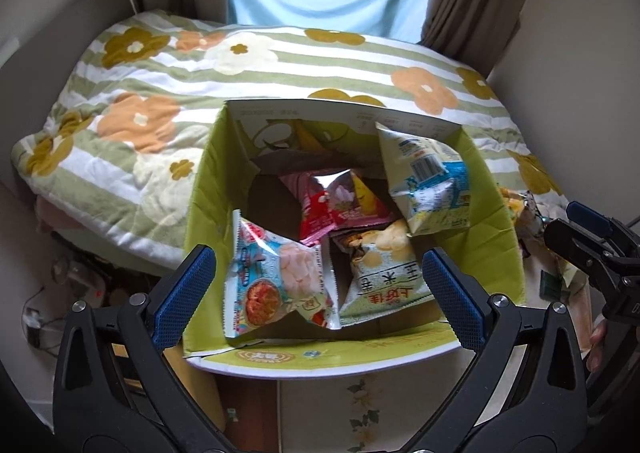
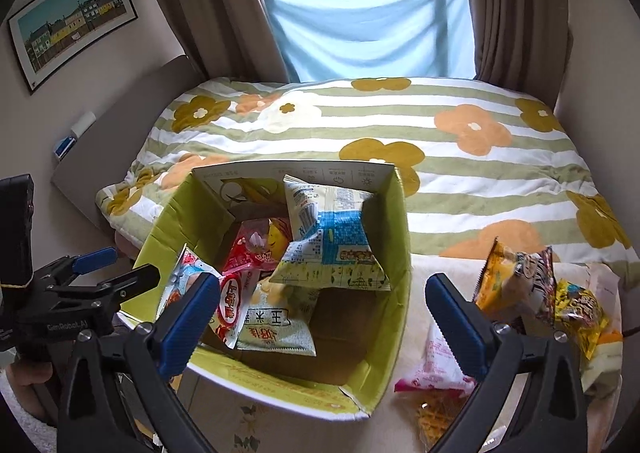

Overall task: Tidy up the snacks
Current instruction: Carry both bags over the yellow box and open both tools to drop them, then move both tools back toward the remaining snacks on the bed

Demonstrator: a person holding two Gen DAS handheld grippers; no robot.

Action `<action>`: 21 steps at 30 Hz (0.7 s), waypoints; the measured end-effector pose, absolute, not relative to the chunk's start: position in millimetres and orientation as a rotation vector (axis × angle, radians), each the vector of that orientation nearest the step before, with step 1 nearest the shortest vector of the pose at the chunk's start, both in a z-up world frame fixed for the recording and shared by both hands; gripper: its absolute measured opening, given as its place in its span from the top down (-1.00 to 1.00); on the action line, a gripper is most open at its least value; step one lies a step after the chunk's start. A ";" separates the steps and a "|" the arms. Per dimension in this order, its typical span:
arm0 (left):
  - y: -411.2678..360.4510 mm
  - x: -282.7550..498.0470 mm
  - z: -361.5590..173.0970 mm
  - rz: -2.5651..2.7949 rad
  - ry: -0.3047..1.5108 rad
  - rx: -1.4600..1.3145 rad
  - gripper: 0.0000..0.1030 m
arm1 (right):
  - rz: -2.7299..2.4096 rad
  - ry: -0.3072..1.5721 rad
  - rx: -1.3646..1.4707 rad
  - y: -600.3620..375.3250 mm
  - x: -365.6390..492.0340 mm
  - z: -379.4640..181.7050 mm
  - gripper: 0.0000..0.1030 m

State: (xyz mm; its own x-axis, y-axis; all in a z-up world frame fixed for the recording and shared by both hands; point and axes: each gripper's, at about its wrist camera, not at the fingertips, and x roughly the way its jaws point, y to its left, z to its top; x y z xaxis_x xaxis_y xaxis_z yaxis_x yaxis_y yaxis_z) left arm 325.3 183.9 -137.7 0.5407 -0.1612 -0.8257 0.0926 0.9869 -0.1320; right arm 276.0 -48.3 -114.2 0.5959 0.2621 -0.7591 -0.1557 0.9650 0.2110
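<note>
Both blue-padded grippers, left [image 1: 318,293] and right [image 2: 322,317], hung spread and empty at lower frame over the green cardboard box [image 2: 400,253] centre-frame, packets piled inside; loose crinkly snack bags [image 2: 540,293] waited lower right, likely next.

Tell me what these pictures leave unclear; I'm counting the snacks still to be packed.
- Box floor: covered by snack bags in both views, so anything beneath cannot be counted.
- Loose snack pile: right wrist view, partly hidden by the right claw finger and overlapping bags; left wrist view shows only a sliver behind the box wall.
- Orange-patterned packet: cut off by the lower edge.
</note>
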 end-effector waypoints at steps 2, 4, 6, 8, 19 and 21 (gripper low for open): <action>176.2 322.6 -136.5 -0.172 0.985 -0.072 -0.99 | 0.228 0.897 0.130 -54.2 268.9 -110.7 -0.98; 167.1 320.7 -135.7 -0.194 0.983 -0.074 -0.99 | 0.203 0.885 0.129 -62.8 260.3 -106.4 -0.98; 155.5 319.0 -134.7 -0.215 0.985 -0.073 -0.99 | 0.174 0.868 0.132 -73.3 252.4 -103.0 -0.98; 139.8 316.8 -133.0 -0.232 0.985 -0.062 -0.99 | 0.153 0.854 0.151 -90.5 245.6 -100.9 -0.98; 42.5 302.0 -113.5 -0.254 0.960 -0.034 -0.99 | 0.106 0.845 0.217 -203.2 217.0 -106.6 -0.98; 21.1 300.1 -109.2 -0.261 0.956 -0.053 -0.99 | 0.113 0.849 0.220 -226.3 212.9 -106.4 -0.98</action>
State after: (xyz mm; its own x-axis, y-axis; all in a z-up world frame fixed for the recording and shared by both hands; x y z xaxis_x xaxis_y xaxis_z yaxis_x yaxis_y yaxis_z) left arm 300.1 21.1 -109.2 0.5478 -0.2433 -0.8004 0.1966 0.9674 -0.1595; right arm 212.9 -226.3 -106.4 0.6563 0.1868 -0.7310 -0.0117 0.9713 0.2377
